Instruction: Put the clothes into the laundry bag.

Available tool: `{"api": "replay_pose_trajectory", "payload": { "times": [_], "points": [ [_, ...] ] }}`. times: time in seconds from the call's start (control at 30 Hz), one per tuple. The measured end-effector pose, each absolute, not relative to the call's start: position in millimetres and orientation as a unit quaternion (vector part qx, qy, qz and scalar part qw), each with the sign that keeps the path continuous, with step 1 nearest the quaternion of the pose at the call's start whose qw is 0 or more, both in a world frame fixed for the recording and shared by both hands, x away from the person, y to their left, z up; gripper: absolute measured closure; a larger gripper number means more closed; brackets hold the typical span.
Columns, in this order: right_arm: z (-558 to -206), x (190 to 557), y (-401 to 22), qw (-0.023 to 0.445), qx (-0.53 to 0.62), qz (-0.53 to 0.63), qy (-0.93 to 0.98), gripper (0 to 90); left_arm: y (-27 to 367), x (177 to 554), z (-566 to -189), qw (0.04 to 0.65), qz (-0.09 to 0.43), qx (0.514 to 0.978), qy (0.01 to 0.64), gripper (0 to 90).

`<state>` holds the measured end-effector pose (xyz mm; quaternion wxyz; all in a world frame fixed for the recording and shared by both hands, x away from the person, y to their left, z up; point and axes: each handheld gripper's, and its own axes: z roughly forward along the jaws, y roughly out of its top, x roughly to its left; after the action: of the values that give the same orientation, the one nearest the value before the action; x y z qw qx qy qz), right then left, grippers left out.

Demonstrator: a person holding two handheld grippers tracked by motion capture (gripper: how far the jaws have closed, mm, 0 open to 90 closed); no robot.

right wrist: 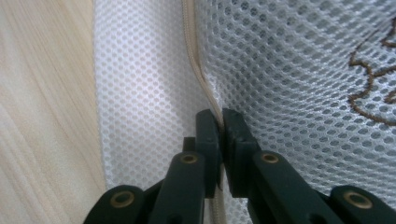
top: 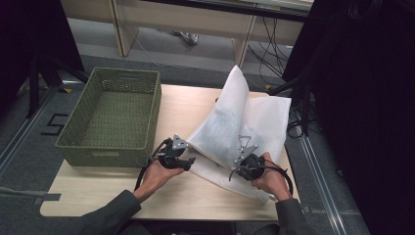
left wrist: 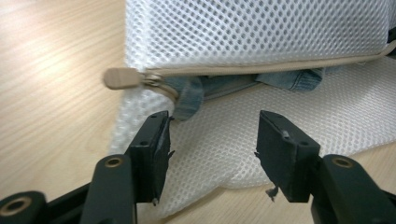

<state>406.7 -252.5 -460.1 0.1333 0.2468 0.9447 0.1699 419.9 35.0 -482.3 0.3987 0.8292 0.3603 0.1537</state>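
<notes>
A white mesh bag (top: 244, 117) lies on the right half of the wooden table (top: 186, 196), its upper flap lifted. In the left gripper view the bag (left wrist: 261, 28) gapes at its corner. A beige zipper pull (left wrist: 121, 78) sticks out there, and blue denim (left wrist: 233, 86) shows inside. My left gripper (left wrist: 212, 126) stands open just in front of that corner, over the bag's lower layer, its pads pressing on nothing. My right gripper (right wrist: 220, 116) is shut on the beige zipper edge (right wrist: 194, 51) of the upper flap. In the high view the left gripper (top: 192, 161) and the right gripper (top: 239, 164) sit at the bag's near edge.
A green woven basket (top: 110, 156) stands on the table's left half, close beside my left hand. Bare wood lies between the hands and the near edge. Black stands and cables flank the table on the right.
</notes>
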Motion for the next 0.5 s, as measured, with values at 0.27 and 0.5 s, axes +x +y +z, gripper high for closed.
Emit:
{"api": "replay_pose_trajectory", "payload": {
  "times": [0.27,0.5],
  "points": [
    [-437.4,391.5,-233.9,0.176,0.210,0.220,0.936,69.7,33.6,417.9,-484.7,0.404,0.149,0.828,0.359,44.3],
    [-419.9,387.7,-211.7,0.246,0.188,0.257,0.915,61.4,32.5,421.9,-487.2,0.406,0.144,0.825,0.364,44.1]
  ]
}}
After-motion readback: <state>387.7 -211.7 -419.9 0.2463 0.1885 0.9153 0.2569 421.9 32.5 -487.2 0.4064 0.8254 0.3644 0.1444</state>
